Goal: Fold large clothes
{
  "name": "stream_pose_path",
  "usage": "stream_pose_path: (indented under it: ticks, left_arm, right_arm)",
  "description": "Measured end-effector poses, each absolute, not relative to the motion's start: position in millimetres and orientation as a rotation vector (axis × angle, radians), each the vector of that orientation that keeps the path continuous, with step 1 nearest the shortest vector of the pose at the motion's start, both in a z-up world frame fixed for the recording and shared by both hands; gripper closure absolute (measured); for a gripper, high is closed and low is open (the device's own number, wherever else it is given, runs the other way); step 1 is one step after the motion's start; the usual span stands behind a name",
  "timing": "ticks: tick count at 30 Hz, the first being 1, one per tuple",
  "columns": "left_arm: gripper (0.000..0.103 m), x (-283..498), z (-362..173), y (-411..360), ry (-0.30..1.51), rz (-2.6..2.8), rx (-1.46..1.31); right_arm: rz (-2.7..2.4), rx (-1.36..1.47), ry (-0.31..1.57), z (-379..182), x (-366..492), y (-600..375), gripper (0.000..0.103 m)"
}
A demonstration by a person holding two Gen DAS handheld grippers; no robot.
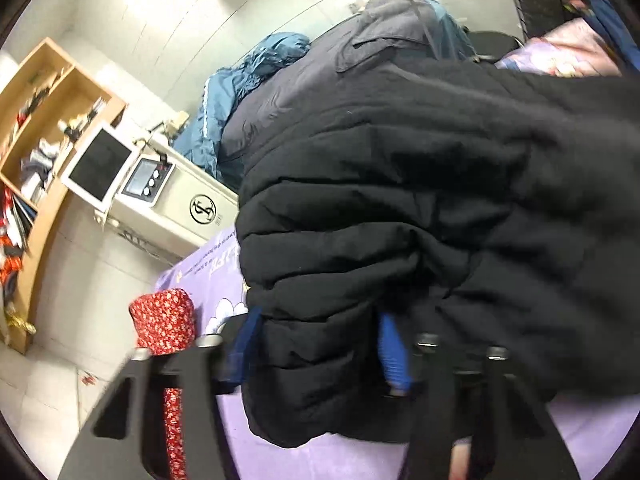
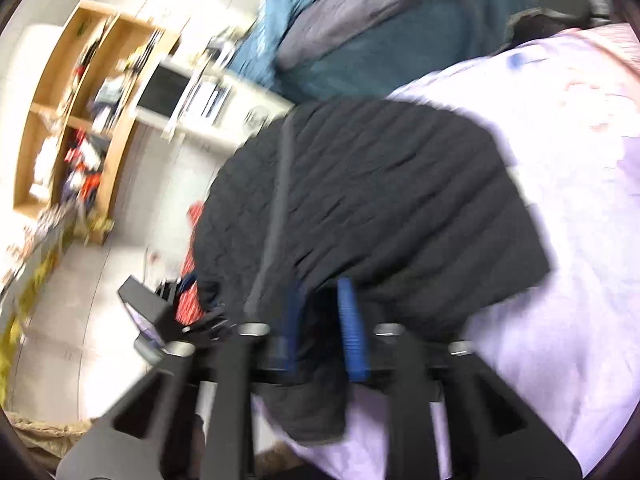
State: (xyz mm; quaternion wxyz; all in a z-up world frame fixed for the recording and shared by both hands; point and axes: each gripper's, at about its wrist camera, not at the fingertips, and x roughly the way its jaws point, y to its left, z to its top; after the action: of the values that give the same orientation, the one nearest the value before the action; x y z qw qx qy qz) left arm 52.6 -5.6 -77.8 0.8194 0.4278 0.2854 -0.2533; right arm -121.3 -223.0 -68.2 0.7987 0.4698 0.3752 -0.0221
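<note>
A black quilted jacket point(image 1: 400, 184) lies bunched on a lilac sheet point(image 1: 360, 456). In the left wrist view a thick puffy fold of it fills the space between my left gripper's point(image 1: 320, 350) blue pads point(image 1: 394, 354), which press on it from both sides. In the right wrist view the same jacket point(image 2: 380, 200) is spread flatter, lining up, with a grey zip strip running down it. My right gripper point(image 2: 320, 330) stands over its near hem. Its blue pads point(image 2: 352, 332) are apart, with loose fabric lying between them and no squeeze visible. This view is blurred.
Grey and blue garments point(image 1: 360, 64) are heaped at the far end of the bed. A red floral cloth point(image 1: 164, 320) hangs off the left edge. Beyond stand a white machine point(image 1: 176, 200) with a screen and a wooden shelf unit point(image 1: 48, 120) on a tiled floor.
</note>
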Motion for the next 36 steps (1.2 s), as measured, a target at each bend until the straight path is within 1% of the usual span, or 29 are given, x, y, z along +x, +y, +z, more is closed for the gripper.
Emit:
stream_pose_path:
  ticks: [1, 2, 4, 6, 9, 13, 15, 17, 18, 19, 20, 21, 22, 23, 25, 27, 31, 34, 36]
  left_arm:
    - [0.067, 60, -75, -7, 0.634, -0.541, 0.872]
    - [0.069, 68, -69, -7, 0.664, -0.540, 0.826]
    - [0.073, 82, -62, -7, 0.714, -0.540, 0.739]
    - [0.073, 91, -56, -8, 0.743, -0.541, 0.690]
    - [0.074, 91, -53, -7, 0.743, -0.537, 0.696]
    - [0.074, 84, -53, -4, 0.753, -0.534, 0.690]
    - [0.074, 83, -53, -1, 0.764, -0.532, 0.681]
    - [0.075, 83, -52, 2, 0.784, -0.529, 0.665]
    - [0.076, 84, -50, 2, 0.788, -0.527, 0.661]
    - [0.077, 84, -49, 3, 0.789, -0.525, 0.659]
    - [0.077, 82, -47, 4, 0.783, -0.521, 0.657]
    - [0.078, 82, -44, 5, 0.781, -0.519, 0.650]
    - [0.080, 81, -42, 6, 0.781, -0.519, 0.639]
    - [0.081, 81, -39, 7, 0.783, -0.519, 0.626]
    - [0.084, 77, -28, 11, 0.789, -0.522, 0.597]
    - [0.085, 71, -14, 15, 0.786, -0.538, 0.562]
    - [0.088, 49, 33, 28, 0.717, -0.587, 0.522]
    - [0.094, 23, 90, 43, 0.622, -0.640, 0.492]
    - [0.095, 4, 135, 56, 0.532, -0.663, 0.464]
  right_arm:
    - [-0.119, 1.003, 0.766, -64, -136, -230, 0.030]
    - [-0.191, 0.984, 0.730, -61, -151, -235, 0.028]
    - [-0.288, 0.854, 0.750, -60, -164, -237, 0.028]
    - [-0.353, 0.563, 0.898, -71, -159, -221, 0.028]
    - [-0.286, 0.322, 1.010, -95, -146, -187, 0.028]
    - [-0.230, 0.024, 1.052, -122, -115, -140, 0.028]
    - [-0.235, -0.046, 1.047, -133, -98, -131, 0.028]
    - [-0.233, -0.056, 1.037, -136, -83, -130, 0.028]
    - [-0.239, -0.069, 1.036, -135, -75, -131, 0.033]
    - [-0.239, -0.069, 1.036, -133, -70, -133, 0.046]
    - [-0.218, -0.038, 1.042, -129, -65, -137, 0.054]
    - [-0.192, 0.021, 1.038, -124, -64, -143, 0.072]
    - [-0.180, 0.068, 1.027, -118, -65, -149, 0.083]
    - [-0.182, 0.118, 1.003, -108, -68, -155, 0.089]
    - [-0.188, 0.206, 0.950, -85, -80, -167, 0.094]
    - [-0.174, 0.280, 0.873, -49, -97, -180, 0.096]
    - [-0.128, 0.283, 0.721, 23, -134, -192, 0.097]
    - [-0.072, 0.325, 0.594, 83, -168, -206, 0.098]
    - [-0.030, 0.320, 0.507, 126, -193, -210, 0.098]
